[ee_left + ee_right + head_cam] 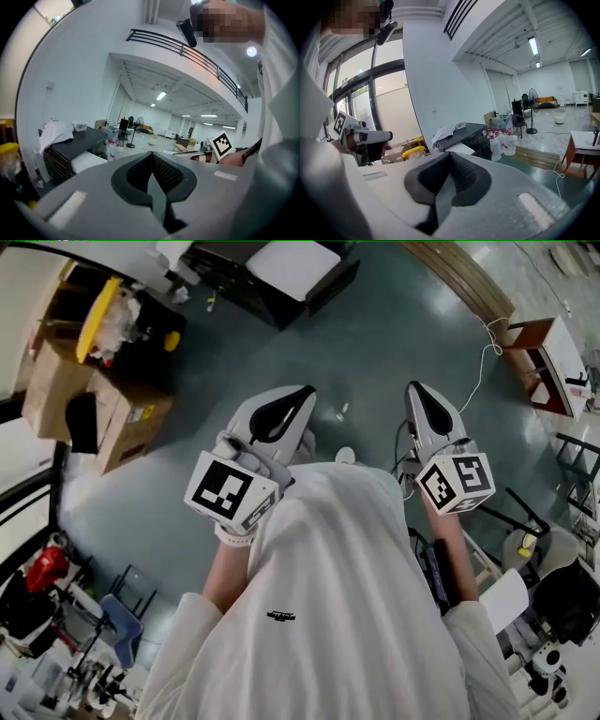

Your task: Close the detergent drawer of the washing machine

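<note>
The left gripper (305,395) and right gripper (415,390) are both pinched together, holding nothing. The detergent drawer is not in sight. The person should find it, then push it straight.

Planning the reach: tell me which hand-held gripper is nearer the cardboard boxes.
Left. The left hand-held gripper is just right of the cardboard boxes; the right hand-held gripper sits farther right, beyond the left one.
</note>
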The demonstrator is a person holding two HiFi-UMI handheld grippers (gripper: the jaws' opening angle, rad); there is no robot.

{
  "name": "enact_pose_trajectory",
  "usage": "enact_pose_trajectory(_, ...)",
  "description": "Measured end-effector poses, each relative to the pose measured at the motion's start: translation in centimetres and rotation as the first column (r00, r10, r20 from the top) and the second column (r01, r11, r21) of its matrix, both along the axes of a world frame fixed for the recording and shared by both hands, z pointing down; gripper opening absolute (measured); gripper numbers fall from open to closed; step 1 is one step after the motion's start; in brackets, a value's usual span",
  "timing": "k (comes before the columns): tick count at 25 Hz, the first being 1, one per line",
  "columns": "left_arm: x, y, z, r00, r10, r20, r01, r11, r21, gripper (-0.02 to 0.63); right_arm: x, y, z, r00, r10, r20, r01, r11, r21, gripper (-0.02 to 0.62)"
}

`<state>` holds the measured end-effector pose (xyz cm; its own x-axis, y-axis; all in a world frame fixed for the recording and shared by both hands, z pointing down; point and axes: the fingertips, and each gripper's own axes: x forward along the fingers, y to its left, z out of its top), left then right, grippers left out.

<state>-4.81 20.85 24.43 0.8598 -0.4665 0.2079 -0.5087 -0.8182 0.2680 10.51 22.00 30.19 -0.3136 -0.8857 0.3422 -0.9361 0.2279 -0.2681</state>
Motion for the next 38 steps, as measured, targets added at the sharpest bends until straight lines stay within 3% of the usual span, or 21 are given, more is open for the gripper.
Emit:
enact_pose_trajectory(3,-1.0,-2.1,0.1,0.998,0.036,-0.051,-0.038,0.998,-0.045,0.018,-0.7,-2.1,-0.5,0.999,0.038,-0.013,-0.038,0.999,0.011,0.002)
enact_pose_trajectory(9,-3.4,-6.3,0.5,0.999,0.026,-0.044,-0.027,0.999,-0.024,0.018,-1.5,-5.0,-0.6,0.995,0.089,-0.033,-0.089,0.996,0.018,0.002)
enact_pose_trajectory(15,-6.2,-8.8,1.6,0.999,0.031,-0.045,-0.033,0.998,-0.056,0.018,-4.8,-6.0,0.6,0.997,0.063,-0.051,-0.065,0.997,-0.039,0.002)
enact_pose_trajectory(24,-5.1,-11.0,3.2,0.997,0.067,-0.038,-0.07,0.992,-0.105,0.018,-5.2,-7.3,2.0,0.997,0.063,-0.036,-0.066,0.993,-0.103,0.002)
enact_pose_trajectory(38,-1.0,-17.1,2.9,0.998,0.062,0.015,-0.06,0.991,-0.116,0.018,-1.6,-15.1,3.2,0.999,0.035,0.015,-0.034,0.997,-0.075,0.002)
